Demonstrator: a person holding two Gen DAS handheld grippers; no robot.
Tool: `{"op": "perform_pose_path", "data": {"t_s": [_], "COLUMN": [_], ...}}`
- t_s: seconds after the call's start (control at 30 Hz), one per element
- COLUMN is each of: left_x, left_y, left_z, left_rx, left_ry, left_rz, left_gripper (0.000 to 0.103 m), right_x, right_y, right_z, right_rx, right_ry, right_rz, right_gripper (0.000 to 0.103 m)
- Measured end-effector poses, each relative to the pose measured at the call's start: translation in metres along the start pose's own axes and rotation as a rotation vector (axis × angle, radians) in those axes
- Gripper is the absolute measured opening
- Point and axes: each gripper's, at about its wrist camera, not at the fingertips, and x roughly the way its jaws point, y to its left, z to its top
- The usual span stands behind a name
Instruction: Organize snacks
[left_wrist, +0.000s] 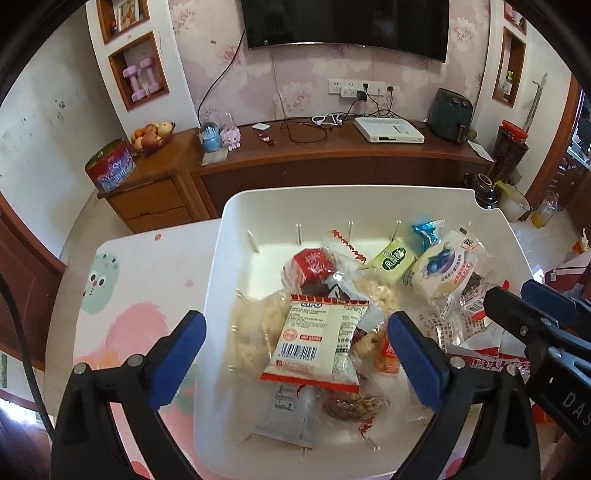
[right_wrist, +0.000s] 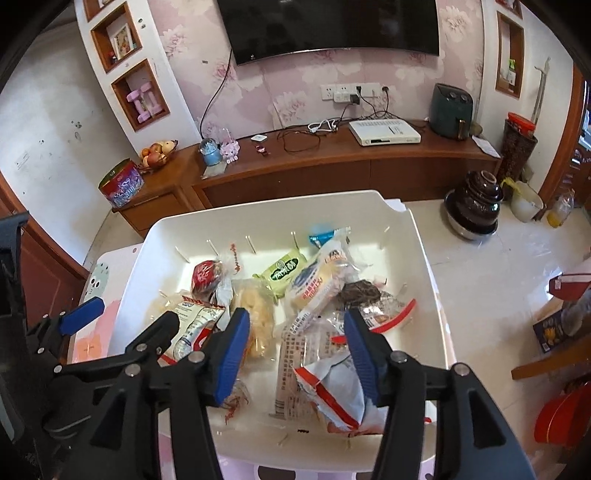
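Snacks (left_wrist: 317, 343) heaped in white bin (left_wrist: 221, 266) on table. Left gripper (left_wrist: 295, 354) and right gripper (right_wrist: 295, 347) both released, hovering above. Risk: crinkly overlapping wrappers, so snagging two packets or slipping.

Text you can read: "ISO 22000" in a small red box above the barcode on the cream packet with red borders (left_wrist: 317, 339), lying on the heap in the white bin (left_wrist: 236, 206). White letters "DAS", cut by the frame edge, stand on the black body of the right gripper (left_wrist: 532, 306). You will find Chinese characters on the red-topped wrapper (left_wrist: 314, 267) and the green packet (left_wrist: 393, 260); they are too small to make out.
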Motion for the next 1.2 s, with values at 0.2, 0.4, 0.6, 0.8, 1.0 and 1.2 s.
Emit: {"op": "perform_pose_path", "data": {"t_s": [0.2, 0.4, 0.6, 0.8, 1.0, 1.2], "left_x": [-0.006, -0.023, -0.057, -0.108, -0.164, -0.217], "left_y": [0.004, 0.012, 0.017, 0.020, 0.025, 0.033], "left_z": [-0.003, -0.007, -0.016, -0.033, -0.073, -0.125], "left_rx": [-0.010, -0.043, -0.043, -0.033, -0.032, -0.045], "left_ry": [0.001, 0.004, -0.029, -0.073, -0.111, -0.155], "left_rz": [-0.008, -0.031, -0.031, -0.022, 0.004, 0.021], "left_gripper": [0.098, 0.098, 0.098, 0.098, 0.102, 0.102], "right_x": [-0.003, -0.016, -0.044, -0.090, -0.141, -0.185], "right_y": [-0.002, -0.001, 0.005, 0.013, 0.022, 0.029], "right_z": [-0.005, -0.010, -0.020, -0.042, -0.081, -0.127], "right_rx": [0.020, 0.028, 0.033, 0.038, 0.027, -0.006], "right_ry": [0.006, -0.003, -0.024, -0.065, -0.097, -0.123], "right_rz": [0.004, 0.013, 0.022, 0.041, 0.064, 0.090], "right_gripper": [0.056, 0.056, 0.058, 0.061, 0.064, 0.065]}}
